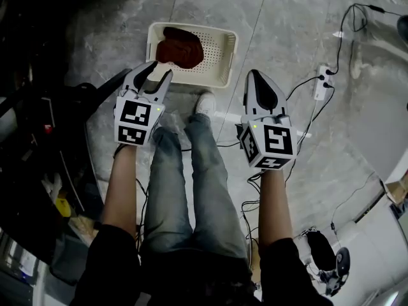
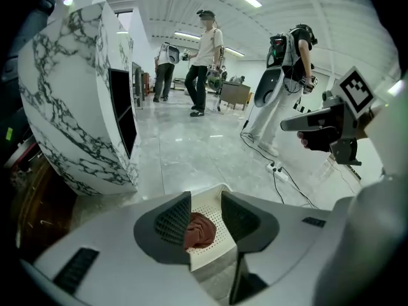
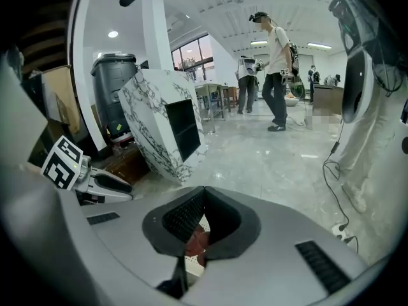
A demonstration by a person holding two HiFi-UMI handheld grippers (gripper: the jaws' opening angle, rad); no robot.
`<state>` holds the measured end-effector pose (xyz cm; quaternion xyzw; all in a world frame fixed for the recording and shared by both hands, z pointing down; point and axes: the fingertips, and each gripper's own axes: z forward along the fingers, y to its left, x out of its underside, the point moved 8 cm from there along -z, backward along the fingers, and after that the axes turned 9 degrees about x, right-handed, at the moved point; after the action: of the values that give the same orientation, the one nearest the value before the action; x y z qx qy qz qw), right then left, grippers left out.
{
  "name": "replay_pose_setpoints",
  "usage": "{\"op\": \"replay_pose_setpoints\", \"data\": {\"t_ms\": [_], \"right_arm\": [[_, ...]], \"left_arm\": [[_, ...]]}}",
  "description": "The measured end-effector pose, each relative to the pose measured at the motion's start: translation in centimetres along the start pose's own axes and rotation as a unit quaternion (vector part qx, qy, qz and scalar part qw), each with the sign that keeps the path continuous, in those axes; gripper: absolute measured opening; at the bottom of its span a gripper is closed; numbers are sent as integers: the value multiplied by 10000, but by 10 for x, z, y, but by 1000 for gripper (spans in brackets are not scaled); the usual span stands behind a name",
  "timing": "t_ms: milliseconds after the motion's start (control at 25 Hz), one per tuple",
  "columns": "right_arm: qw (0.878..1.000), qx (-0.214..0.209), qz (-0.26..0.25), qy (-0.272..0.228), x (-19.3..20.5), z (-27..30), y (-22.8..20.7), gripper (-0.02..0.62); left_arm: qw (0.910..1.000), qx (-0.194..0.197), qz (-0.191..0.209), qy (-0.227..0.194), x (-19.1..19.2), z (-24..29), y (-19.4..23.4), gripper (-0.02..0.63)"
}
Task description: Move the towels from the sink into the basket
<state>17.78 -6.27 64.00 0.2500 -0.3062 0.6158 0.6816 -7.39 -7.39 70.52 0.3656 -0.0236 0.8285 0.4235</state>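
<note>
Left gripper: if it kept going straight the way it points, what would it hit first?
Most likely the red-brown towel in the white basket on the floor. The left gripper frames it between open jaws, with nothing in the way. Depth is unclear, so possibly the basket's bottom instead.

The basket (image 1: 220,56) lies open from above. Its right half is bare, while the towel (image 1: 180,48) fills its far left part. 1 shoe (image 1: 205,102) stands just beside the near edge, narrowing the approach there. Past the basket's right edge the floor (image 1: 280,37) gives open room as far as the power strip (image 1: 322,81) and its cables (image 1: 342,27). Dark clutter (image 1: 38,139) crowds the floor's left side, and a marble cabinet (image 2: 70,101) stands near the basket.
</note>
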Motion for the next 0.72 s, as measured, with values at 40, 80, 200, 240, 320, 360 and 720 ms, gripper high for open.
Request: {"op": "replay_pose_setpoints", "data": {"t_ms": [40, 80, 200, 240, 320, 360, 720], "right_arm": [[10000, -5, -8, -23, -7, -8, 2, 15], [10000, -13, -8, -52, -15, -15, 4, 15], [9999, -19, 7, -135, -37, -36, 8, 15], [9999, -10, 9, -161, -44, -42, 8, 15], [9998, 9, 8, -218, -56, -54, 10, 15], [9997, 15, 4, -252, -62, -59, 12, 15], [9982, 83, -80, -584, -114, -97, 21, 15]], "left_arm": [[10000, -31, -3, -26, -5, -9, -2, 143], [10000, -58, -15, -60, -11, -18, -3, 127], [9998, -137, -27, -143, -28, -42, -11, 71], [9997, -160, -16, -162, -34, -49, -15, 55], [9996, -209, 29, -205, -45, -63, -21, 29], [9994, -230, 56, -234, -49, -70, -24, 24], [9977, -373, 152, -537, -93, -124, -27, 17]]}}
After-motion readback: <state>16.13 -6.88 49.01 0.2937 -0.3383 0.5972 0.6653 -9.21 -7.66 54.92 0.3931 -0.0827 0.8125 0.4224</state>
